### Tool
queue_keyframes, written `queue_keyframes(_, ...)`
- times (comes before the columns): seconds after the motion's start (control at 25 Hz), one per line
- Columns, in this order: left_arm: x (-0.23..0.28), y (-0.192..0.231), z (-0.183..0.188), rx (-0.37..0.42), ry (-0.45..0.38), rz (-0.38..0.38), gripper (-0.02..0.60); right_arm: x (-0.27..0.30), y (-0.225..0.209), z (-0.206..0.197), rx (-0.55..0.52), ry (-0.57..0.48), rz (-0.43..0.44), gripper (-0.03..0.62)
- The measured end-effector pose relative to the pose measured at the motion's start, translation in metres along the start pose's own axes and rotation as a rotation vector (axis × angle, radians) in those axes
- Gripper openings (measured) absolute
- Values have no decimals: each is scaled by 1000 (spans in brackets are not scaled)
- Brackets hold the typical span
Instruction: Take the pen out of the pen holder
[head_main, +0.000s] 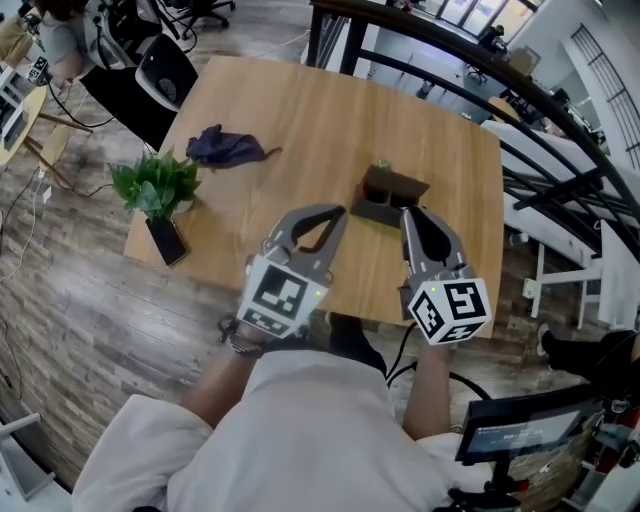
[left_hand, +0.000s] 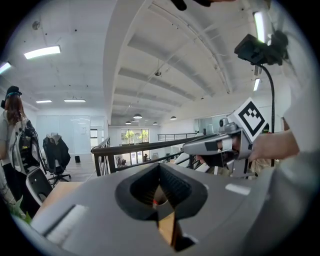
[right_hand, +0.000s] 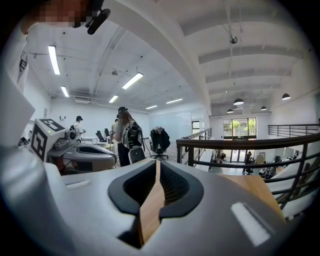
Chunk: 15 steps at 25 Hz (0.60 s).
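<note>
A dark brown pen holder (head_main: 388, 194) stands on the wooden table (head_main: 300, 110), right of the middle, with a pen (head_main: 381, 168) sticking up at its far left corner. My left gripper (head_main: 341, 213) is held just left of and nearer than the holder, its jaws shut on nothing. My right gripper (head_main: 407, 212) hovers at the holder's near right side, also shut and empty. In the left gripper view the jaws (left_hand: 159, 166) meet at the tips, and the right gripper (left_hand: 220, 145) shows alongside. The right gripper view shows its jaws (right_hand: 157, 163) closed, with the left gripper (right_hand: 80, 150) beside them.
A potted green plant (head_main: 155, 184) and a black phone (head_main: 166, 240) sit at the table's left edge. A dark crumpled cloth (head_main: 228, 147) lies further back on the left. A black railing (head_main: 540, 120) runs past the right side, and a black chair (head_main: 165, 70) stands at the back left.
</note>
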<state>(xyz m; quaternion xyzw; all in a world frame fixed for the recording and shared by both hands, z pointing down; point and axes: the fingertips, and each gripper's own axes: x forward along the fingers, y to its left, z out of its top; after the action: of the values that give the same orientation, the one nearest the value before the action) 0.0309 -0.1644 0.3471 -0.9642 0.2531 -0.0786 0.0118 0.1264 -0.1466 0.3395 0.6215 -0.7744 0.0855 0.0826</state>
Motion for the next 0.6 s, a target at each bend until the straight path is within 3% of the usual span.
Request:
queue_keyframes(0.32,21,10,-3,-15,18,16,0,27,-18,-6,5,35,17,31)
queue_keyframes(0.6,39,22,-15,-43,52,35,0,62,-25,-31,-33,139,61,44)
